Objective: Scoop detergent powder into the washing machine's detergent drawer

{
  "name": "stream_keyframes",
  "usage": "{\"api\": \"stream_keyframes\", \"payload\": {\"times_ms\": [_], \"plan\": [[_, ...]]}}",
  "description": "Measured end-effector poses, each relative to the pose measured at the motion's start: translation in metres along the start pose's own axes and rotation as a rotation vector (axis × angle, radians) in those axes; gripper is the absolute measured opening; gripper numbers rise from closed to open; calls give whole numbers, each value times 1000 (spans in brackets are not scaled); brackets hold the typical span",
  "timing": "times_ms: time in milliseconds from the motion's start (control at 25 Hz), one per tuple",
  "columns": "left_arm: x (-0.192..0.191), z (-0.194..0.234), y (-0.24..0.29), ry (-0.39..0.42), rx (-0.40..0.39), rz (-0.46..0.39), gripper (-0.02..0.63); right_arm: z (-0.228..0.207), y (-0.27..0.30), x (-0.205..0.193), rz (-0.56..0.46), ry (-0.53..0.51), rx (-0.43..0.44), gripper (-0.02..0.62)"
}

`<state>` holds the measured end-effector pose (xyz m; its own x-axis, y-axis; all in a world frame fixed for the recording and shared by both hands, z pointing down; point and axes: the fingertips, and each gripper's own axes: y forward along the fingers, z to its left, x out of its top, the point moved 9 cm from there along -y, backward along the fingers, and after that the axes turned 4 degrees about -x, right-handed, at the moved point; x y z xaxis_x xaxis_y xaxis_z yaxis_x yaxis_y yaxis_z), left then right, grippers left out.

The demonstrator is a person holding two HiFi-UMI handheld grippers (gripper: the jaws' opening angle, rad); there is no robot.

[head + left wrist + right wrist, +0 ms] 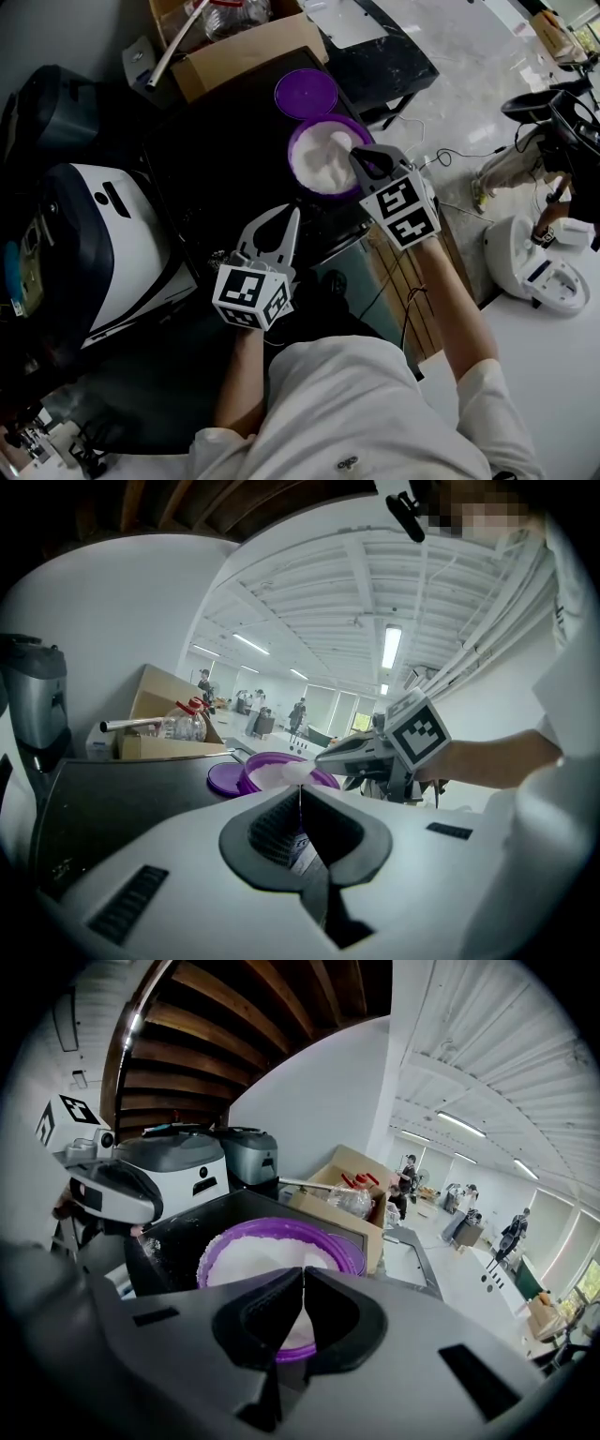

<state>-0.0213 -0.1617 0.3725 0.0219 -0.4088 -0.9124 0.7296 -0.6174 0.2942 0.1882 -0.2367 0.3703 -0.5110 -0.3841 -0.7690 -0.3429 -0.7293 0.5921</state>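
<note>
Head view, right gripper (360,157) jaws pinching scoop (337,142) over purple tub (298,142), left gripper (289,217) jaws together

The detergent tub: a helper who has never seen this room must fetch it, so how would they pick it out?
Find the black-topped surface right of the white appliance. At its far right, before the cardboard box, stands the detergent tub: round, purple, open, full of white powder, where the right gripper holds a white scoop. The purple lid beside it is flat and empty.
</note>
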Motion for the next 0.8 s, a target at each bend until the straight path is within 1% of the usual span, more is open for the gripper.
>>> {"api": "stream_keyframes", "payload": {"times_ms": [200,560,800], "plan": [[1,3,-1,-3,-3,-3,20,1,7,0,37,-25,12,14],[0,6,-2,-5,-4,1,20,1,13,-5,75,-16,62,12],[-1,7,-2,-6,-9,0,20,4,18,-4,111,-46,89,11]]}}
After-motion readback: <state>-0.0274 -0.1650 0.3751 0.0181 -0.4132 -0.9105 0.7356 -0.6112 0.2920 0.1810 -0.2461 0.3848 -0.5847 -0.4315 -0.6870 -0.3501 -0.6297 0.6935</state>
